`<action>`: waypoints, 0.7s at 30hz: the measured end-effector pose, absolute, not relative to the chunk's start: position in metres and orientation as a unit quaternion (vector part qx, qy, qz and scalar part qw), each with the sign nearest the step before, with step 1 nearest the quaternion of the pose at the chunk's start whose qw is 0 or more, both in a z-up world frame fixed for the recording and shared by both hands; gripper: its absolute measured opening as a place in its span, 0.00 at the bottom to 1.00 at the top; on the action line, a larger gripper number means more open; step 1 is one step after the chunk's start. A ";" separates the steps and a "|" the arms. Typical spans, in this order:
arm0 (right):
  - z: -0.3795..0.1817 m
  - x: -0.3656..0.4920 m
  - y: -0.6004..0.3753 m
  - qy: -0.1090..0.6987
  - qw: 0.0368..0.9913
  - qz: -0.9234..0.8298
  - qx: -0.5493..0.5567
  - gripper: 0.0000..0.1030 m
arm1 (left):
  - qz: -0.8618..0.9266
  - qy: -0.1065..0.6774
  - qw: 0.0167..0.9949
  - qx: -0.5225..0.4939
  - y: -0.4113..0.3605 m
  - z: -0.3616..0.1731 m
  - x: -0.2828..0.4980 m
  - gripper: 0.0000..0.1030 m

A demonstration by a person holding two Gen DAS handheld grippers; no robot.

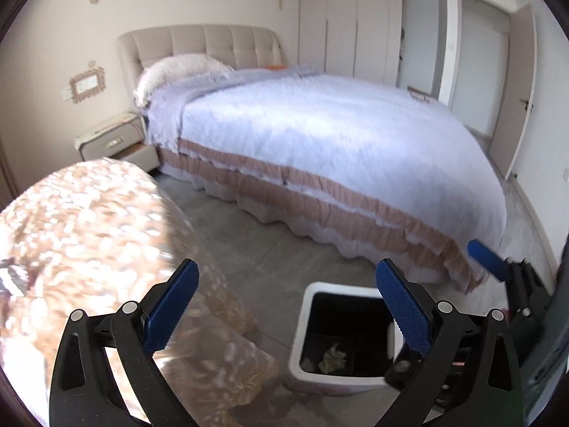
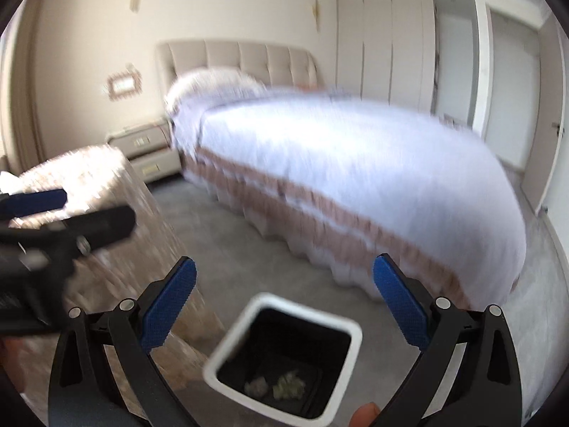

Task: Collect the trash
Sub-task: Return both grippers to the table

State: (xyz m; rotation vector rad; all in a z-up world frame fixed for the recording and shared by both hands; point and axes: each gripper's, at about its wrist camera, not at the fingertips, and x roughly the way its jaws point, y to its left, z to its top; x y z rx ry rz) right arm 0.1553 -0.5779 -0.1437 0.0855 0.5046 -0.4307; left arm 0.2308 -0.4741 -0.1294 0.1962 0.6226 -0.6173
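Note:
A white-rimmed trash bin with a black liner stands on the grey floor below both grippers; it also shows in the right wrist view. Crumpled paper lies at its bottom, as two wads in the right wrist view. My left gripper is open and empty, just left of the bin. My right gripper is open and empty, above the bin's opening. The right gripper's blue finger shows in the left view, and the left gripper's finger in the right view.
A table with a shiny patterned cloth stands left of the bin. A bed with a white and pink cover fills the middle. A nightstand sits by the headboard. Wardrobes and a door are at the back right.

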 end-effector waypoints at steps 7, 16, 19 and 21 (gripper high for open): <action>-0.086 0.144 -0.537 0.185 0.969 -0.158 0.043 0.97 | -0.248 0.250 0.933 0.079 -0.403 -0.080 0.211 0.95; -0.054 0.149 -0.462 0.143 0.986 -0.088 0.002 0.96 | -0.164 0.214 0.962 0.049 -0.292 -0.043 0.191 0.95; -0.048 0.155 -0.439 0.142 0.988 -0.062 -0.002 0.97 | -0.132 0.206 0.969 0.039 -0.251 -0.036 0.187 0.95; -0.043 0.159 -0.422 0.141 0.989 -0.044 -0.005 0.97 | -0.109 0.206 0.972 0.033 -0.223 -0.035 0.185 0.95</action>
